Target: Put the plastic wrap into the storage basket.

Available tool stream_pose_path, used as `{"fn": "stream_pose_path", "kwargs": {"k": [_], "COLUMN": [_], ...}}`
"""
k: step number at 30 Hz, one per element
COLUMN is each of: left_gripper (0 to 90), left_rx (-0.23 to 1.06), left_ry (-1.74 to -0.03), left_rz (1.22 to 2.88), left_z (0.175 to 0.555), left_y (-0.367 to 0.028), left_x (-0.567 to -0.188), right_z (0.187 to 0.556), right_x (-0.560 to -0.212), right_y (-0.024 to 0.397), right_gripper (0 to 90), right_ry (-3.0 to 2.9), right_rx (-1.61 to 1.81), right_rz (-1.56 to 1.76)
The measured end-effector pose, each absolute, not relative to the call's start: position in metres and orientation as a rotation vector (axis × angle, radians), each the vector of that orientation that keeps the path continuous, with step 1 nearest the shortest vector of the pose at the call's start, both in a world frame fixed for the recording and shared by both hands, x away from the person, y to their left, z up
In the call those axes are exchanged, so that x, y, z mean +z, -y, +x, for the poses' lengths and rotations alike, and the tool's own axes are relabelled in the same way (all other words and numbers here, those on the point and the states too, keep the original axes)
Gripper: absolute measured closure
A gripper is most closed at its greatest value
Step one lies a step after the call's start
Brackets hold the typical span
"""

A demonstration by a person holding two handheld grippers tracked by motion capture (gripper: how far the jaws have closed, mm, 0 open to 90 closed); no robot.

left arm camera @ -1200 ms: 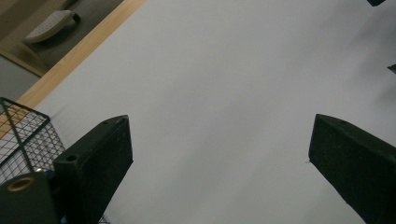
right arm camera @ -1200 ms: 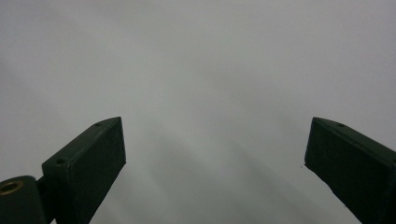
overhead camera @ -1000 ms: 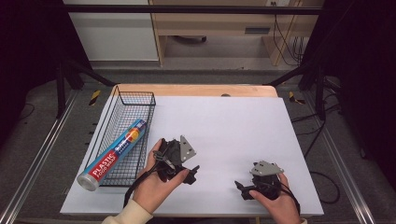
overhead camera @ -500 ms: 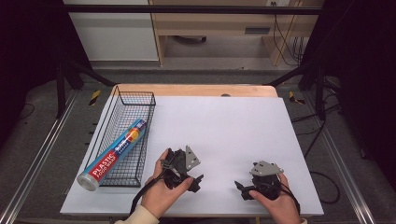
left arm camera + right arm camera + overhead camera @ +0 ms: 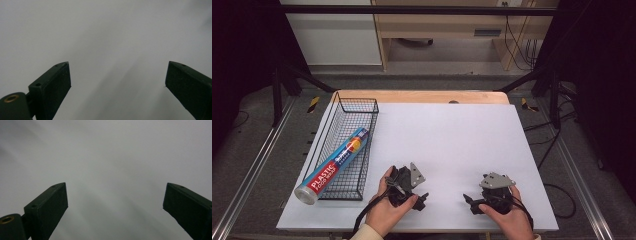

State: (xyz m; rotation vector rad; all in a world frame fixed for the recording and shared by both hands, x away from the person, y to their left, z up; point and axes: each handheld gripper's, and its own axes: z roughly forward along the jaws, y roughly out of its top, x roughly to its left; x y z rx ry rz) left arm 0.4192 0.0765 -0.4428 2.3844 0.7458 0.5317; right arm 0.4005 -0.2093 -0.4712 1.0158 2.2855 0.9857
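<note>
Seen from above, left to right. A roll of plastic food wrap (image 5: 333, 166) lies lengthwise in the wire basket (image 5: 362, 106) at the left edge of the white counter (image 5: 452, 140), its silver end cap poking out over the basket's near rim and its far end reaching toward the middle of the basket. Just right of the basket's near corner sits the left gripper (image 5: 422, 199), held in the person's left hand (image 5: 384, 212); over the last second this gripper has drawn back from a spot beside the basket toward the counter's near edge, and it now rests low against the surface. In the left gripper view its jaws stand wide apart with nothing but blank counter between them. Farther right, well apart from it, the right gripper (image 5: 468, 201) rests in the right hand (image 5: 504, 216) near the front edge, where it has stayed throughout; its own view likewise has the jaws spread wide over bare counter. The retreat of the left gripper, empty, with the roll settled in the basket, suggests that the placing step is complete and both hands are returning to rest; no further grasp appears to be in preparation.
</note>
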Motion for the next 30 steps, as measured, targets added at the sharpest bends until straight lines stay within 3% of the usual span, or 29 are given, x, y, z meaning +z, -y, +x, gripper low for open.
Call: {"fn": "stream_pose_path", "kwargs": {"k": [30], "left_gripper": [7.1], "left_rx": [0.541], "left_ry": [-0.802], "left_rz": [2.370], "left_z": [0.415], "left_y": [-0.098], "left_x": [-0.472], "right_z": [0.401], "right_x": [-0.473], "right_y": [0.209], "right_gripper": [6.2], "right_ry": [-2.290], "right_rx": [0.980], "right_rz": [1.015]}}
